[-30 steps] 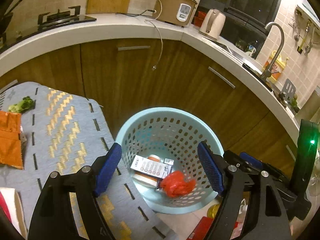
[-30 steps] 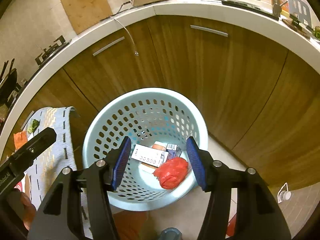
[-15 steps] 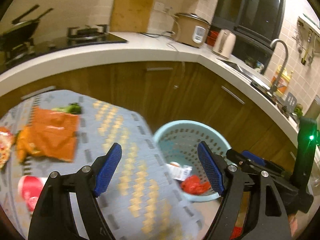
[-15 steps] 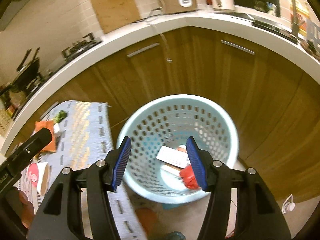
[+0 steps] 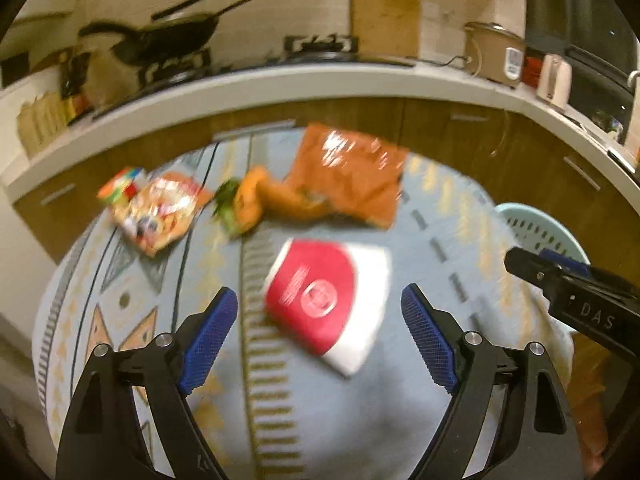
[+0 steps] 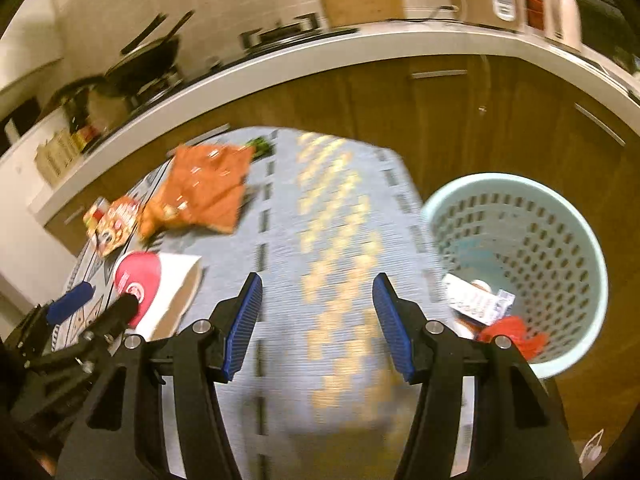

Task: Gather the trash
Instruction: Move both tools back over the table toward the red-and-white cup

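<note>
Trash lies on a patterned grey cloth point(image 5: 440, 232). A red and white paper cup point(image 5: 324, 304) lies on its side just ahead of my left gripper point(image 5: 320, 328), which is open and empty. Behind it are an orange wrapper point(image 5: 348, 172), orange and green scraps point(image 5: 256, 200) and a colourful snack bag point(image 5: 160, 208). The light blue basket point(image 6: 520, 256) at the right holds a white box point(image 6: 472, 300) and red crumpled trash point(image 6: 512, 332). My right gripper point(image 6: 318, 320) is open and empty above the cloth, left of the basket. The cup point(image 6: 156, 288) also shows at its left.
Brown cabinets point(image 6: 400, 92) under a white counter point(image 5: 280, 84) curve behind the cloth. On the counter stand a stove with a pan point(image 5: 160, 44), a cutting board point(image 5: 384, 8), a rice cooker point(image 5: 496, 52) and a kettle point(image 5: 554, 78).
Both grippers have swung left, away from above the basket and over the cloth. The cup and wrappers have come into view ahead of the left gripper. Both stayed open.
</note>
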Action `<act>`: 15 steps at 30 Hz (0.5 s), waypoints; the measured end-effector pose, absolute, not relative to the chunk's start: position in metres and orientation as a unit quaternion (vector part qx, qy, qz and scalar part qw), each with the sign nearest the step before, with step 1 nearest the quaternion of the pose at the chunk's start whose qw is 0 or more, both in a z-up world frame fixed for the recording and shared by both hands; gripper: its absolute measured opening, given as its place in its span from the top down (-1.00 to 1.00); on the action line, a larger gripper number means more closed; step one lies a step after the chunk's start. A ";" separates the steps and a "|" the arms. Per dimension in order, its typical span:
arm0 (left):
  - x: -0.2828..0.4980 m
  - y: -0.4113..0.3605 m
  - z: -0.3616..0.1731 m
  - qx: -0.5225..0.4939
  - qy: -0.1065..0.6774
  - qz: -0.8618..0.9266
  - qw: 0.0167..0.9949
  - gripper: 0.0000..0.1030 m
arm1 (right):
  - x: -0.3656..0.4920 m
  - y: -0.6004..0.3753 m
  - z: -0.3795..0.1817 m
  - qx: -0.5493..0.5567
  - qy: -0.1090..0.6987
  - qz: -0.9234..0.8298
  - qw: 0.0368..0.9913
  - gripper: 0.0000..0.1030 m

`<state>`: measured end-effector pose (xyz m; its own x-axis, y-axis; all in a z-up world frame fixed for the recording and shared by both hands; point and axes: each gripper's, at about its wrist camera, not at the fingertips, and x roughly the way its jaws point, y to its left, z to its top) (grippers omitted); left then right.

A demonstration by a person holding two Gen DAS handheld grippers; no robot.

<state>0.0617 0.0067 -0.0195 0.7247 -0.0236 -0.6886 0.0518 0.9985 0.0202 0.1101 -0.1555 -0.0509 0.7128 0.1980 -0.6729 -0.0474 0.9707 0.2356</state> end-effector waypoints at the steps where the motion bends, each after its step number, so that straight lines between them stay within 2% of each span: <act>1: 0.061 0.011 -0.023 0.017 0.376 -0.020 0.926 -0.59 | 0.111 -0.150 -0.053 0.096 0.375 0.069 0.920 -0.04; 15: 0.063 0.005 -0.049 0.056 0.419 -0.038 0.906 -0.65 | 0.114 -0.130 -0.077 0.091 0.400 0.061 0.910 -0.04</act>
